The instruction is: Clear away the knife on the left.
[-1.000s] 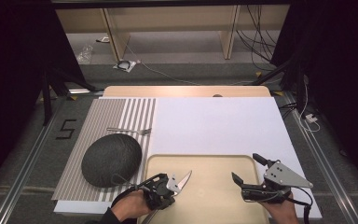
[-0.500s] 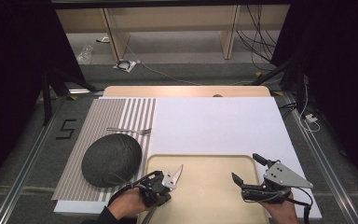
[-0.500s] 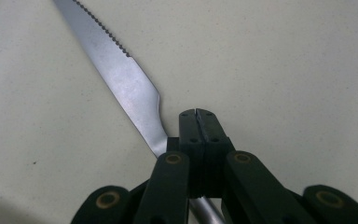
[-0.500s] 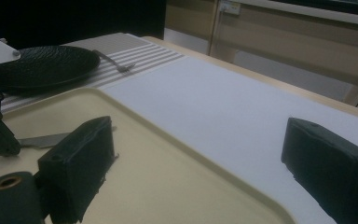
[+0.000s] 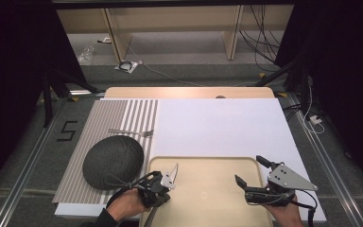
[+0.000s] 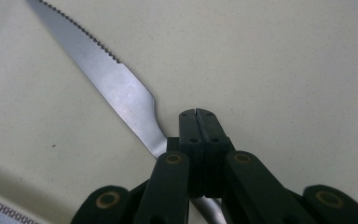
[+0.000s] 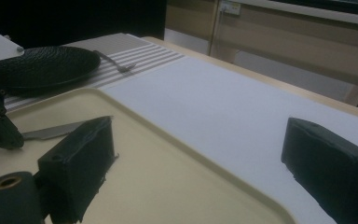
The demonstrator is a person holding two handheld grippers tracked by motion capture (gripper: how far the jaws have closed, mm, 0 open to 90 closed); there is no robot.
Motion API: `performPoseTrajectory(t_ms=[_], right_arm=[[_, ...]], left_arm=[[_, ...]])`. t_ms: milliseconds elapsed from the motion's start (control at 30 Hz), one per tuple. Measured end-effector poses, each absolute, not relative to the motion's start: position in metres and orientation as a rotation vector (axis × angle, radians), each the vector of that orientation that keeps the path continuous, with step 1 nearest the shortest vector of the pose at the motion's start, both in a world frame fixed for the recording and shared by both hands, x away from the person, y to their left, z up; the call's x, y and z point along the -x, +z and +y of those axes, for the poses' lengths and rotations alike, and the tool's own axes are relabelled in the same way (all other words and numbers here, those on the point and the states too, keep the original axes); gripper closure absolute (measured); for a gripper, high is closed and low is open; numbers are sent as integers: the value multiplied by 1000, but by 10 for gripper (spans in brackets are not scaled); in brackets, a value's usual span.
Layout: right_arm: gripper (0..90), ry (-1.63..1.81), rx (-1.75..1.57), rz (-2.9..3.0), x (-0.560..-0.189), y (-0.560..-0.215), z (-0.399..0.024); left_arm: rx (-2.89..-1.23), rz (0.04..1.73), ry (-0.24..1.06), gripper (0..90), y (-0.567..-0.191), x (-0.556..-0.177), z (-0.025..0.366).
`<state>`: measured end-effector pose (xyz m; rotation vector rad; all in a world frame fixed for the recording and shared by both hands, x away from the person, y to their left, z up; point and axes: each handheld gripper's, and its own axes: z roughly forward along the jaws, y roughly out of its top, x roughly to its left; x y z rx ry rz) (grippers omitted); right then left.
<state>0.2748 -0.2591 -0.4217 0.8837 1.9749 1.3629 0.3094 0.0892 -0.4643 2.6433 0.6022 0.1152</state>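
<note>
A steel knife (image 6: pixel 116 88) with a serrated blade lies flat on the beige tray (image 5: pixel 208 165); the same knife (image 7: pixel 51 132) also shows in the right gripper view. My left gripper (image 5: pixel 163 187) is low over the tray's near left part. Its jaws are shut tip to tip, and my left gripper (image 6: pixel 196 123) sits right over the knife's neck, hiding part of the handle. I cannot tell whether it presses on the knife. My right gripper (image 5: pixel 249 170) hovers open over the tray's near right side, nothing between its fingers (image 7: pixel 81 158).
A dark round woven plate (image 5: pixel 113 161) rests on the striped mat (image 5: pixel 123 113) left of the tray, with a fork (image 5: pixel 132 132) just behind it. A white mat (image 5: pixel 217 125) covers the table beyond the tray. The table's far edge borders open floor with cables.
My left gripper has slid a little to the left over the tray. The right gripper has stayed put and open.
</note>
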Motion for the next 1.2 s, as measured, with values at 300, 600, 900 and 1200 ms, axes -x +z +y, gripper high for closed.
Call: performPoseTrajectory(t_ms=[300,600,900,1200], right_arm=[[102,1363,-884,1975,-275,-422,-259],[103,1364,-885,1974,-274,-422,-259],[103,1358,-881,1979,-274,-421,-259],[103,1354,-885,1981,-274,-421,-259]], left_arm=[[-2636,628,117,890,-465,-312,95],[-2632,658,114,889,-464,-315,102],[-2637,692,113,888,-464,-318,111],[-2645,718,109,887,-463,-320,117]])
